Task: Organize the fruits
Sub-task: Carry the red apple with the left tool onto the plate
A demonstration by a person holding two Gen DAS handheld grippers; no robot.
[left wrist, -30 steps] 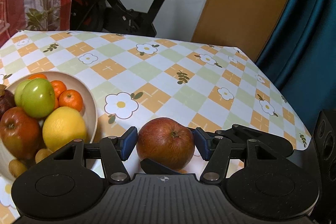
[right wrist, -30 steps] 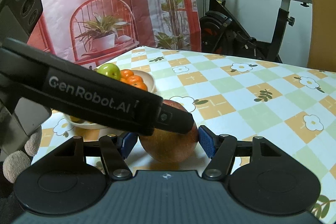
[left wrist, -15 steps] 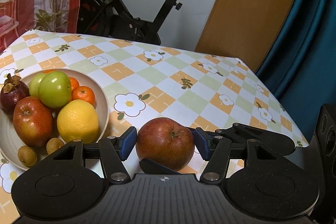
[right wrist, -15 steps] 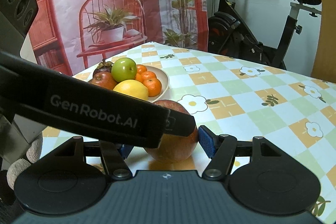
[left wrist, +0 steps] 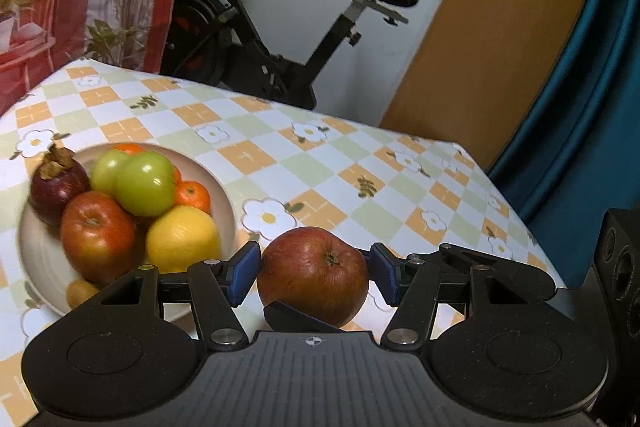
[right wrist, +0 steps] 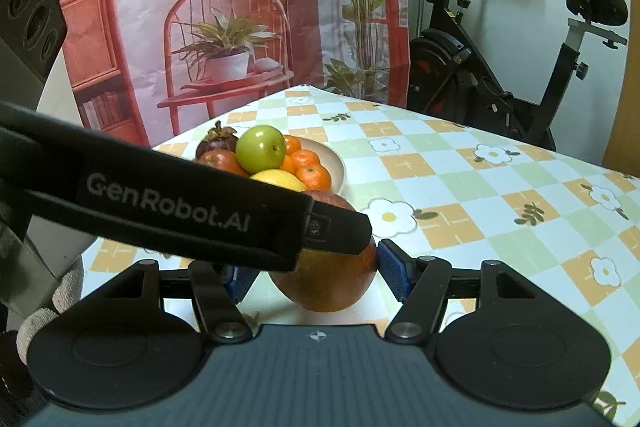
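A red apple [left wrist: 316, 271] sits between the blue pads of my left gripper [left wrist: 314, 263], which is shut on it. My right gripper [right wrist: 316, 273] is shut on the same apple [right wrist: 332, 283] from another side; one of its black fingers [left wrist: 296, 315] shows under the fruit in the left wrist view. One finger [right wrist: 336, 227] of the left gripper crosses the apple's top in the right wrist view and hides the right gripper's left pad. To the left stands a cream bowl [left wrist: 226, 203] with a green apple [left wrist: 146, 183], a lemon [left wrist: 182, 239], a red apple [left wrist: 98, 235], a mangosteen [left wrist: 58, 183] and tangerines [right wrist: 310, 167].
The checked flowered tablecloth [left wrist: 360, 187] stretches right and back to the table's far edge. Behind it stand an exercise bike [left wrist: 280, 39], a wooden panel [left wrist: 480, 27] and a teal curtain [left wrist: 580, 107]. A gloved hand [right wrist: 52, 307] holds the left gripper.
Both grippers keep their grip on the apple and have moved together. The bowl has slid further into the left wrist view and shows more fully in the right wrist view.
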